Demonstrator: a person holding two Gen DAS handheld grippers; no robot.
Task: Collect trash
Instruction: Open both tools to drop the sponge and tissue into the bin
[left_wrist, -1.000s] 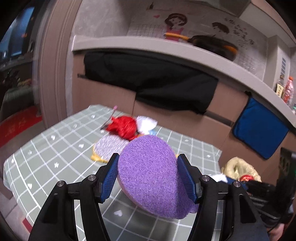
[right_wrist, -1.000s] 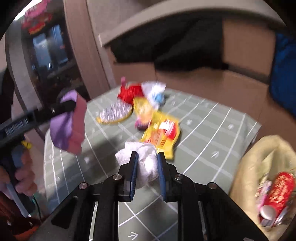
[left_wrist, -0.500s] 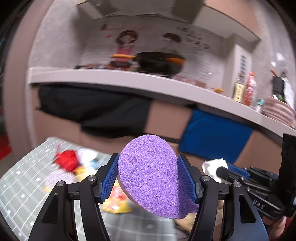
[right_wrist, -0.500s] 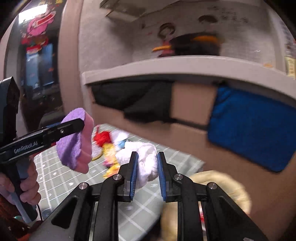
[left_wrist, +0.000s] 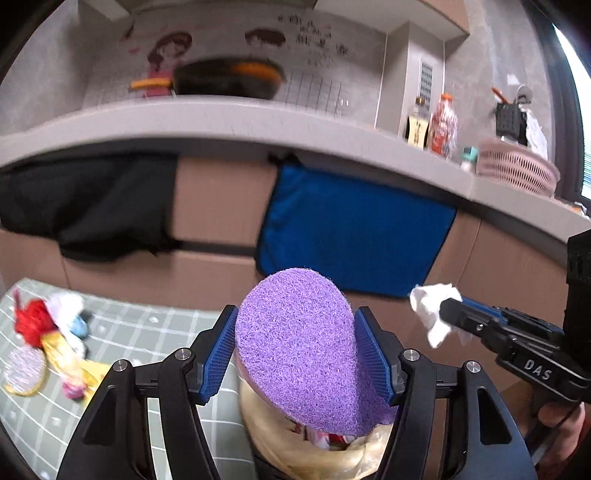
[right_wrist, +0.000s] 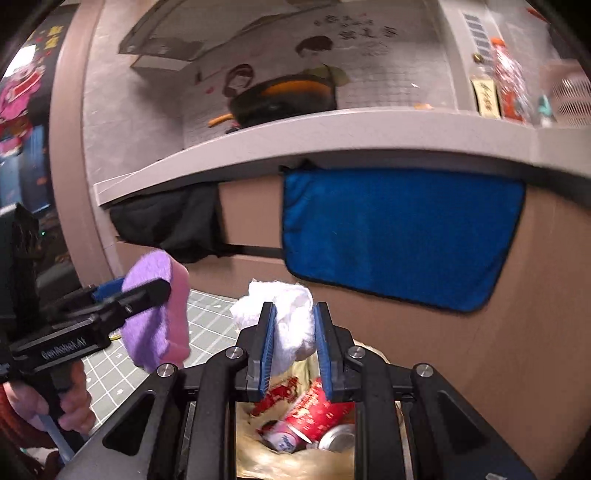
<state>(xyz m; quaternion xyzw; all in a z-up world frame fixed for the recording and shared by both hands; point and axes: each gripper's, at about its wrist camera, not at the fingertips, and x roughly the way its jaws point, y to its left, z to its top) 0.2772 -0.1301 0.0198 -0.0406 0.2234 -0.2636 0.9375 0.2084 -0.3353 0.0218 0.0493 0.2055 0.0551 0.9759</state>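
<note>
Kitchen counter: grey, runs across the upper half of both views; carries a dark pan with an orange handle, two bottles and a pink basket.

Blue cloth: hangs on the cabinet front below the counter, at 12 o'clock from both grippers. A black cloth hangs to its 9 o'clock.

Tabletop: grey-green with a white grid, at 8 o'clock in the left wrist view. Loose wrappers, red, white and yellow, lie together near its far left part, with a round silvery pad just beside them.

Trash bag: pale yellow, mouth open, directly beneath both grippers. Holds a red can and other packaging.

Left gripper: fingers clamped on a purple sponge, oval, with a pink underside seen from the right wrist view. The sponge hangs above the bag's mouth, apart from it.

Right gripper: fingers pinched tight on a wad of white tissue, which bulges out past the fingertips at 12 o'clock. The tissue is above the bag, clear of its contents.

A hand grips the left gripper's handle at 8 o'clock in the right wrist view.
</note>
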